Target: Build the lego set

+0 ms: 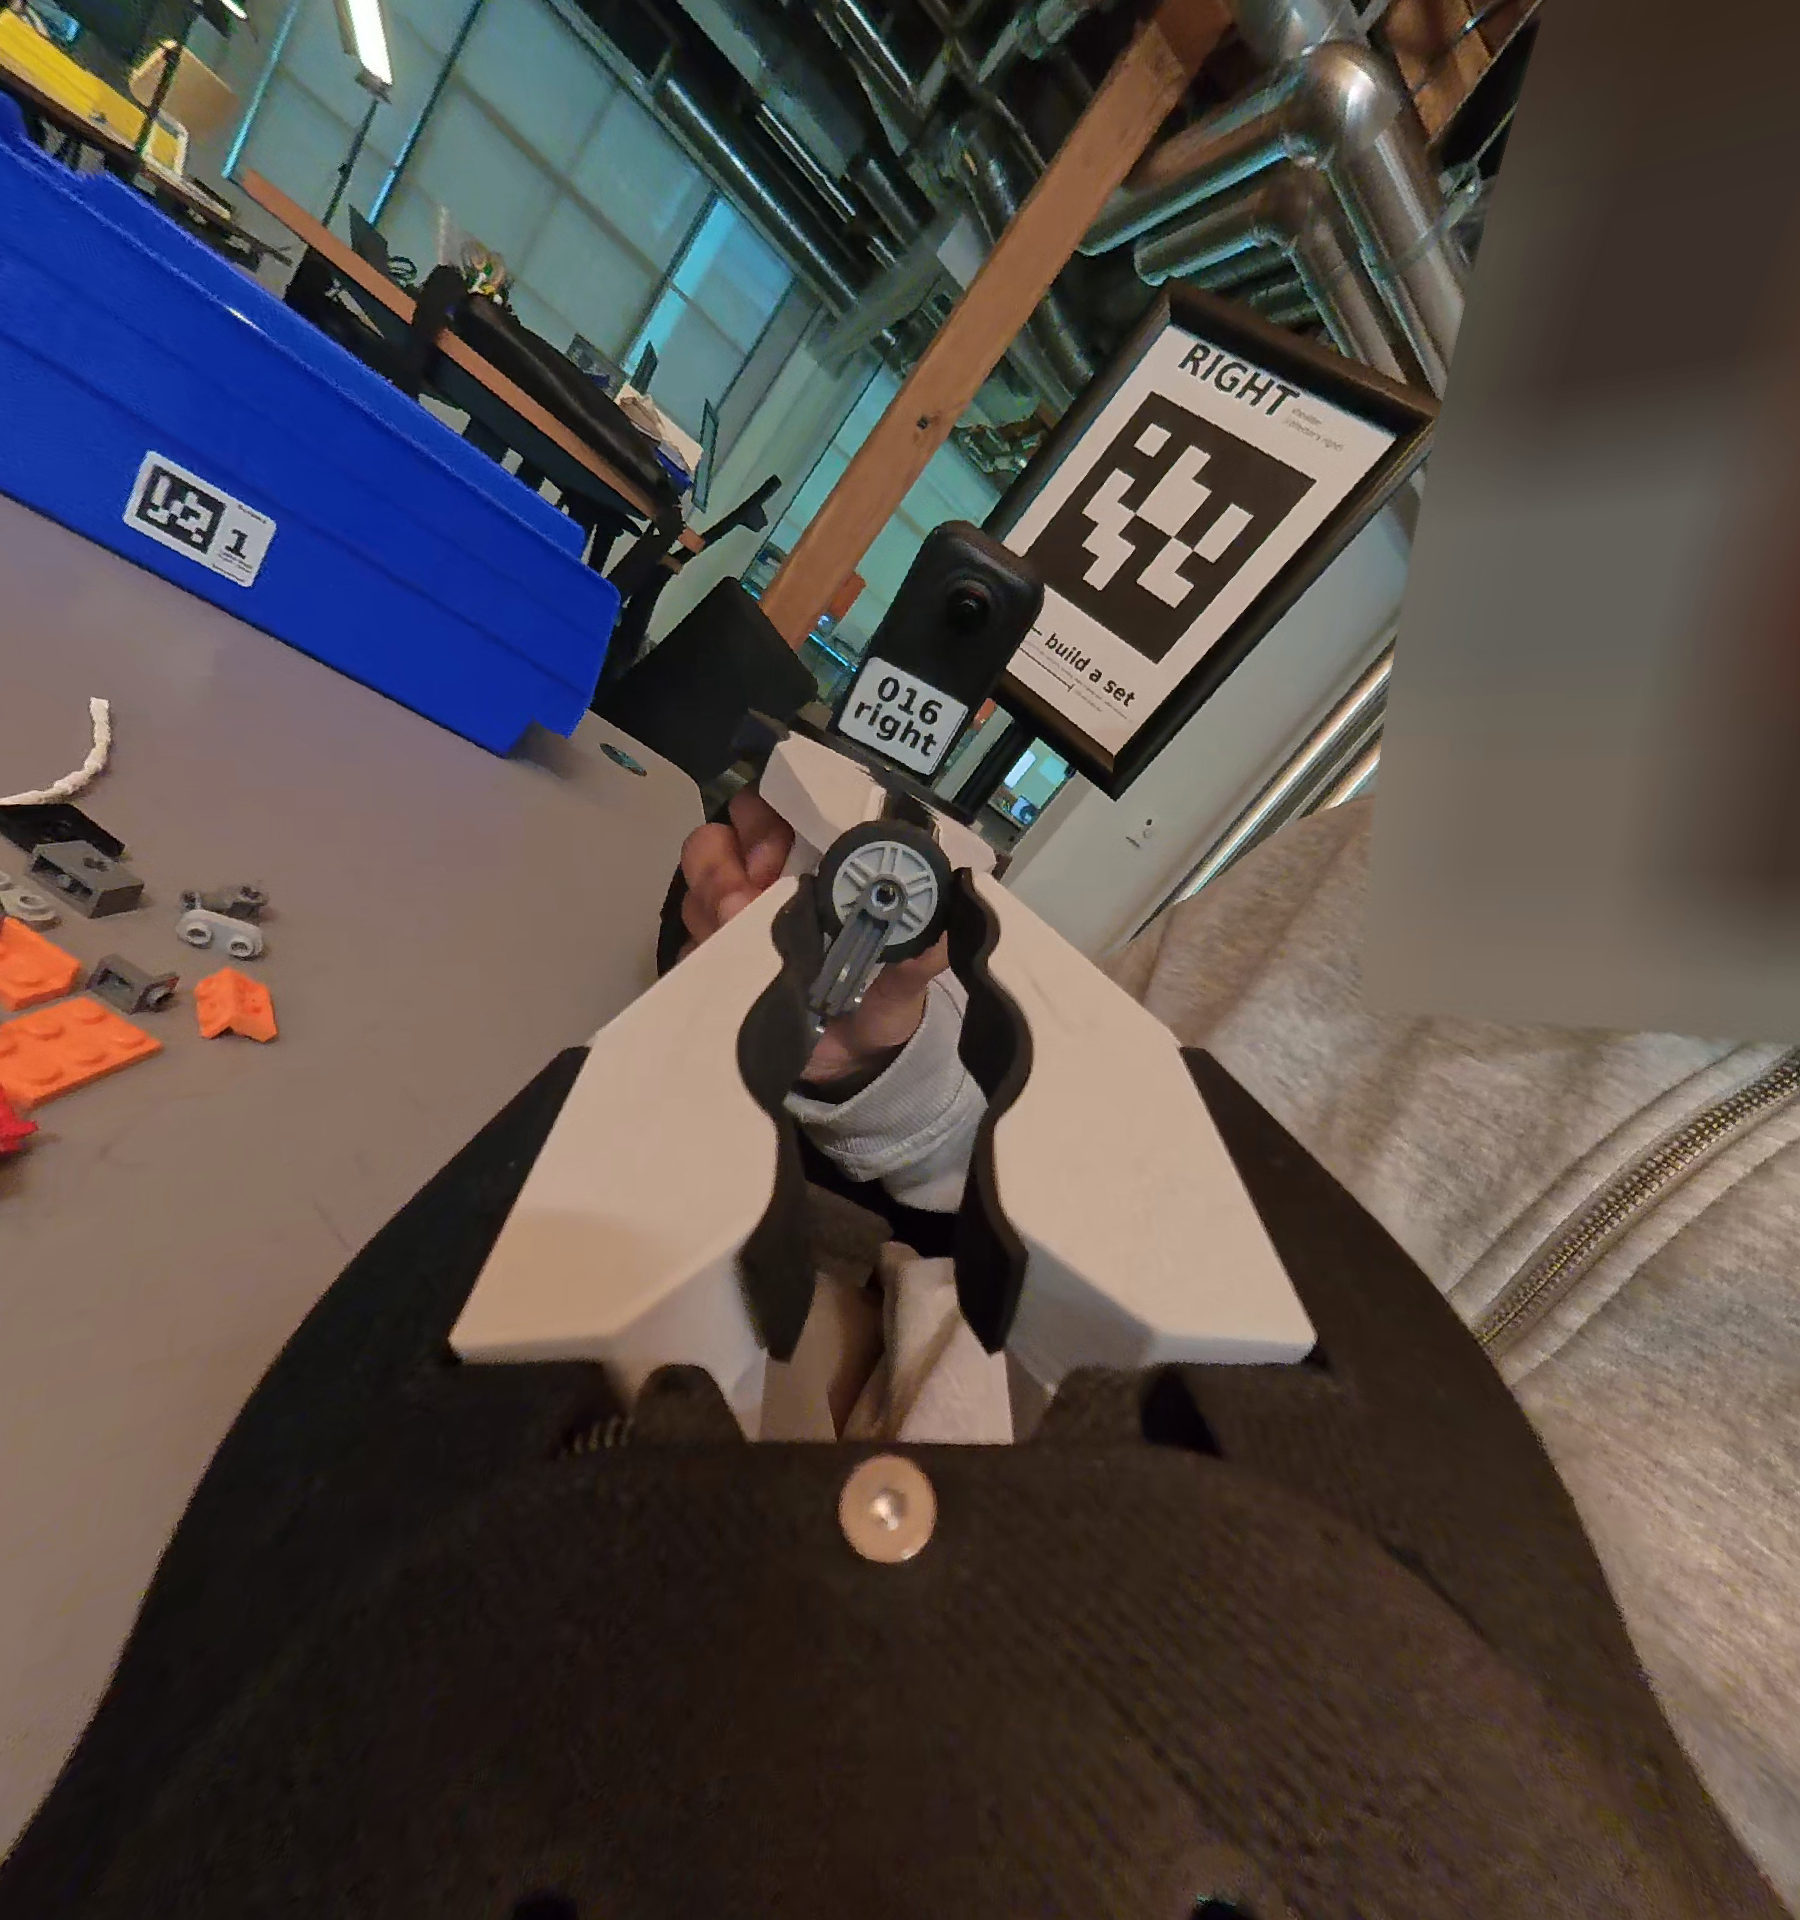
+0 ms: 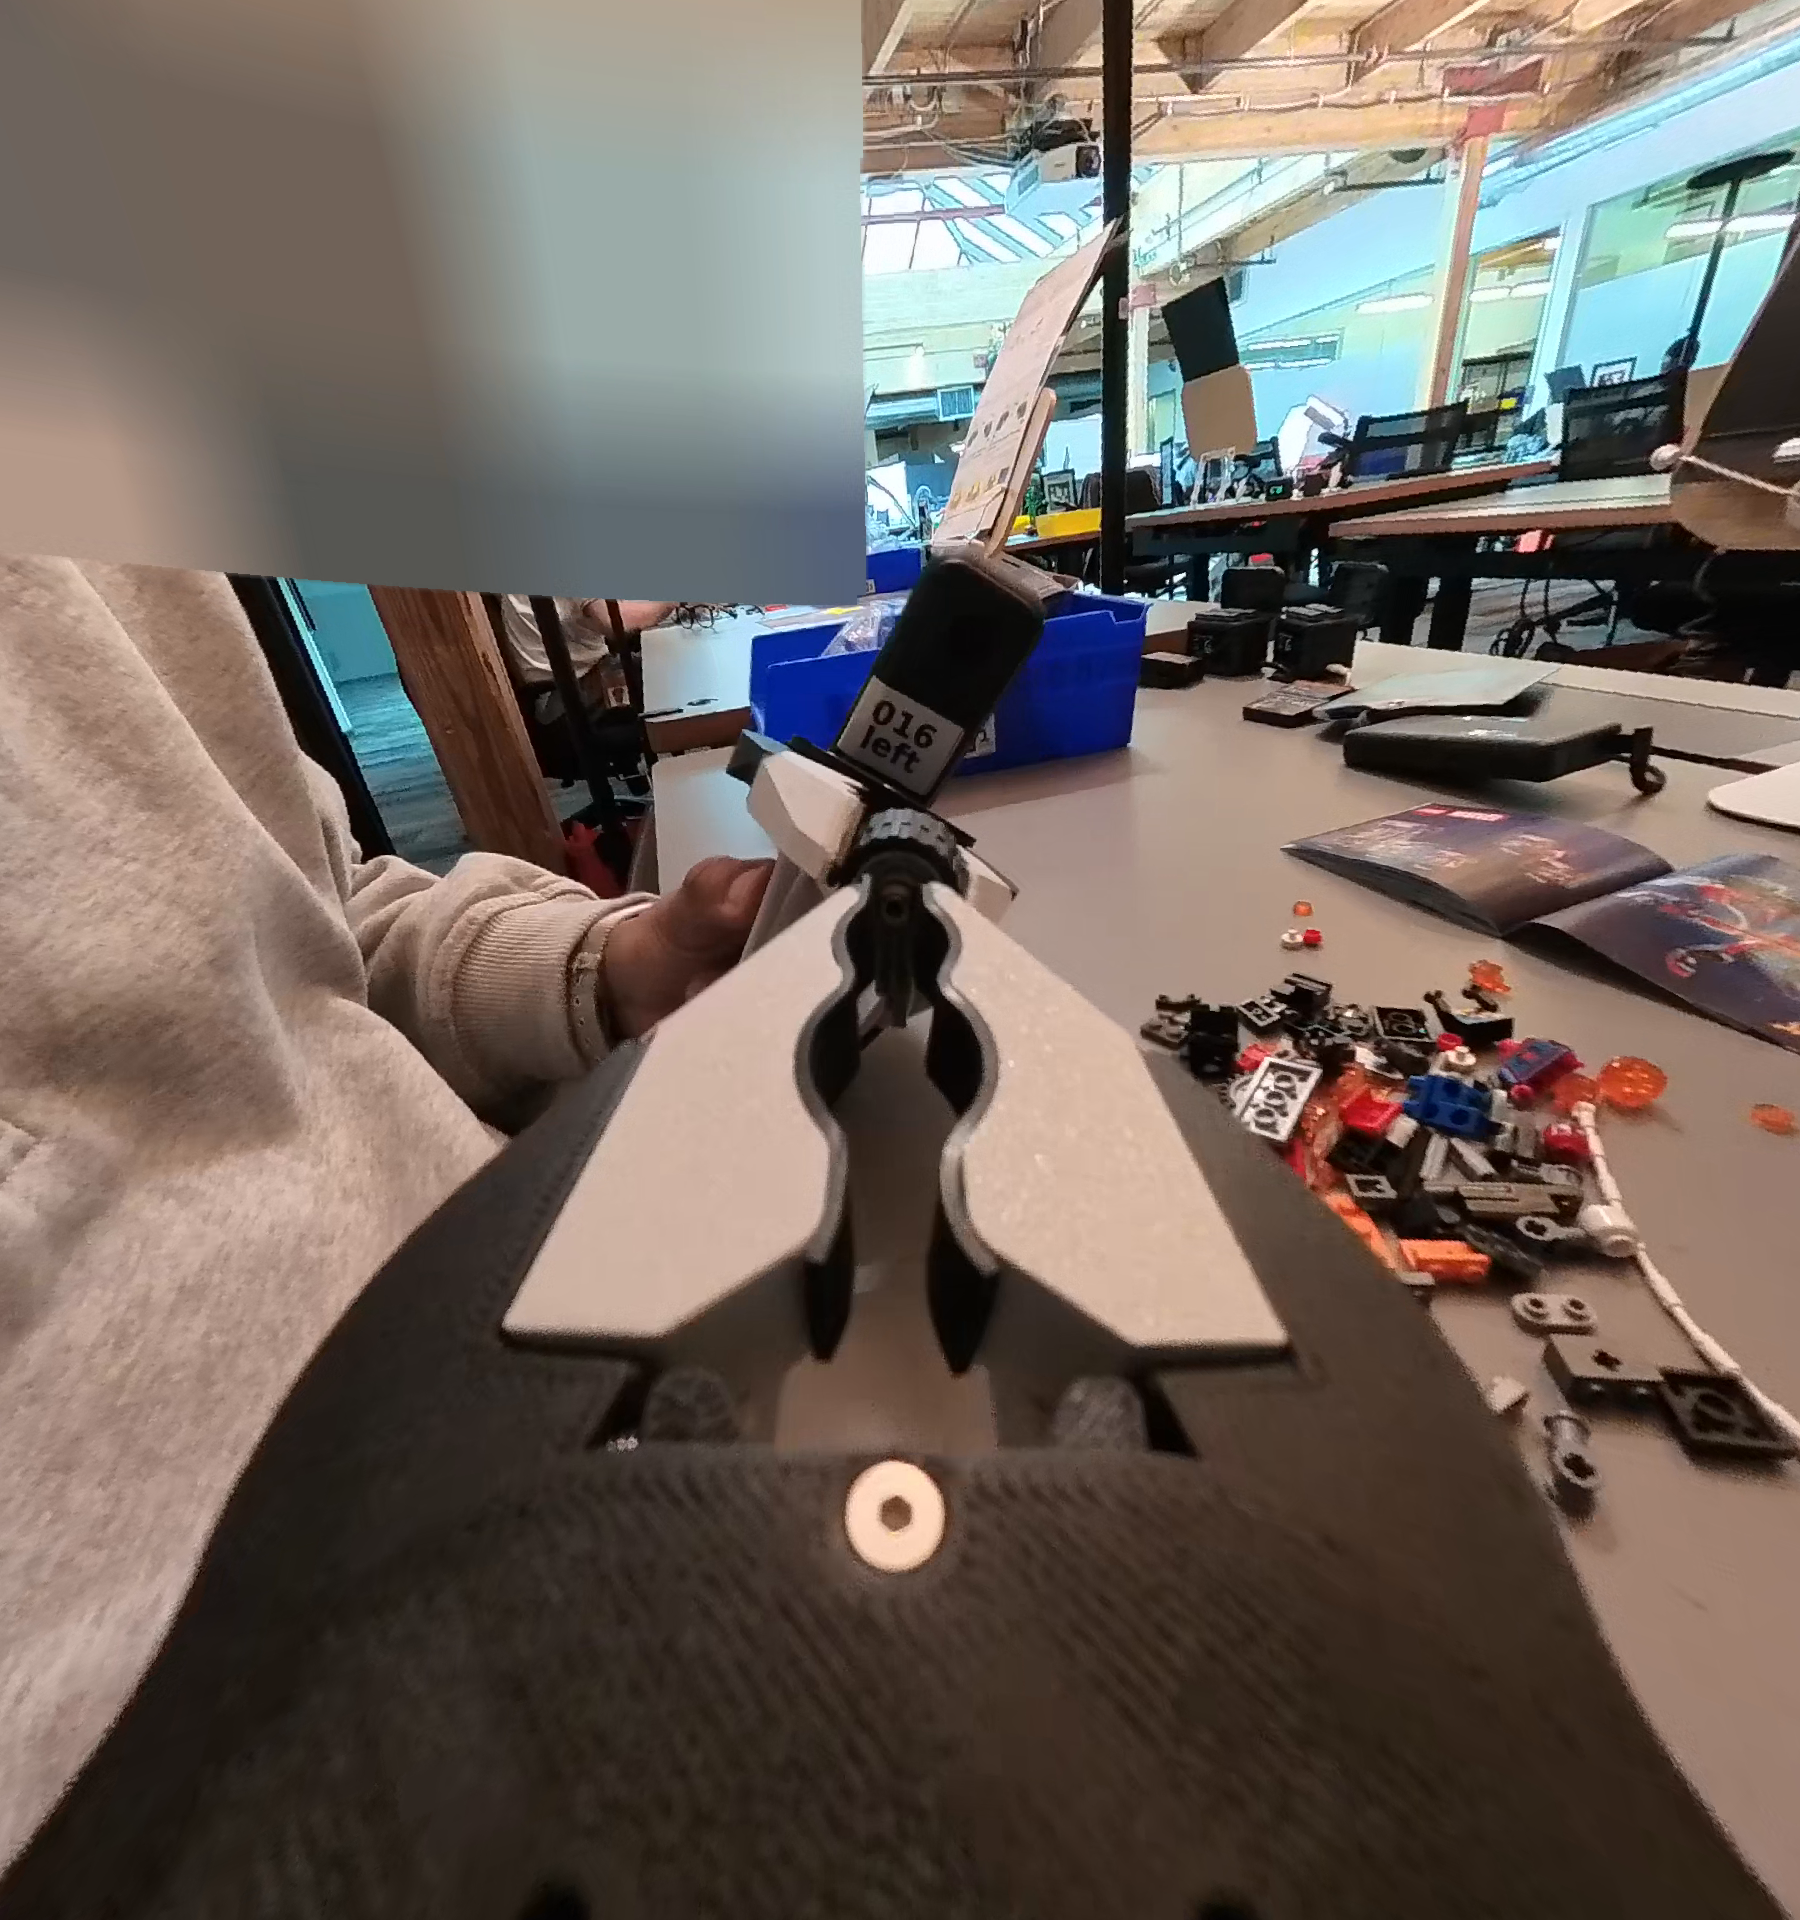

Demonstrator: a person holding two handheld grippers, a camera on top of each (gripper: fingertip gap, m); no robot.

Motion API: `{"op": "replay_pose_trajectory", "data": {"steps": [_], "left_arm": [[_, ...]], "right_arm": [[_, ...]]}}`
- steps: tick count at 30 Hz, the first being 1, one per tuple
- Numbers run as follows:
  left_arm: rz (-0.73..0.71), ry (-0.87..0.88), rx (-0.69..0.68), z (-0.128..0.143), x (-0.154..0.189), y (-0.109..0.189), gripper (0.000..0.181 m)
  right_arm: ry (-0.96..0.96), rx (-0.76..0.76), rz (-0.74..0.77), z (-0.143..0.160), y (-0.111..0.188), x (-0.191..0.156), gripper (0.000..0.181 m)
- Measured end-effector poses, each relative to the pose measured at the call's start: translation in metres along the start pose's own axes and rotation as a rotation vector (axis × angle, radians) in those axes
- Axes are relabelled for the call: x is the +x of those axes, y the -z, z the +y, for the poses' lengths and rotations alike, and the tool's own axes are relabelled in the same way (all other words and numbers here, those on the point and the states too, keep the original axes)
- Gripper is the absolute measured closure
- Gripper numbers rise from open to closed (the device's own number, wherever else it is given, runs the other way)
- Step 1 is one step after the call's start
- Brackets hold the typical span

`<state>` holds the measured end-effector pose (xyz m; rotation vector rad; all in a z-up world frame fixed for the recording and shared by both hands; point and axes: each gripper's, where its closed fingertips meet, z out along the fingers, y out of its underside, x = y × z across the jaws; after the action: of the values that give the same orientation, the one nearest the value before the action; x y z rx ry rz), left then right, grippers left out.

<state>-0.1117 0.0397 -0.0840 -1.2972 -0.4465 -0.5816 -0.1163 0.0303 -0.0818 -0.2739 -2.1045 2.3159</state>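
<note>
My left gripper is shut on a small wheel with a grey hub and a black tyre, held above the table's near edge. A grey axle piece sticks out of the wheel towards my camera, between my fingers. The right gripper meets it from the far side, tip to tip. In the right wrist view my right gripper is shut on a dark axle piece joined to the wheel. The tyre shows edge-on between the left gripper's white fingers. A hand holds that gripper.
The grey table carries a pile of loose bricks, a white string, an open booklet, a black pouch and a blue bin. A framed marker sign stands behind. A grey sweater is close. The grippers are tip to tip, or close to it.
</note>
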Motion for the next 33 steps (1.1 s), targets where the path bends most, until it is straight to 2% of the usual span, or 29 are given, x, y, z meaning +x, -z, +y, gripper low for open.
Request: {"op": "replay_pose_trajectory", "data": {"steps": [5, 9, 16, 28, 33], "left_arm": [[0.022, 0.033, 0.004, 0.0006, -0.0003, -0.0006, 0.157], [0.022, 0.043, 0.018, -0.0012, -0.0014, 0.0006, 0.157], [0.028, 0.058, 0.023, -0.0017, -0.0019, 0.0013, 0.157], [-0.001, 0.063, 0.013, 0.0002, -0.0063, 0.0009, 0.157], [-0.007, 0.053, 0.006, 0.0014, -0.0061, 0.0002, 0.157]], "right_arm": [[0.11, -0.001, 0.031, 0.0004, -0.0015, -0.0008, 0.174], [0.101, 0.001, 0.01, 0.0001, -0.0004, -0.0022, 0.169], [0.101, -0.007, 0.026, 0.0007, 0.0004, 0.0015, 0.178], [0.159, -0.034, 0.078, 0.0046, -0.0006, 0.0043, 0.178], [0.128, -0.043, 0.071, 0.0054, 0.0006, 0.0044, 0.178]]}}
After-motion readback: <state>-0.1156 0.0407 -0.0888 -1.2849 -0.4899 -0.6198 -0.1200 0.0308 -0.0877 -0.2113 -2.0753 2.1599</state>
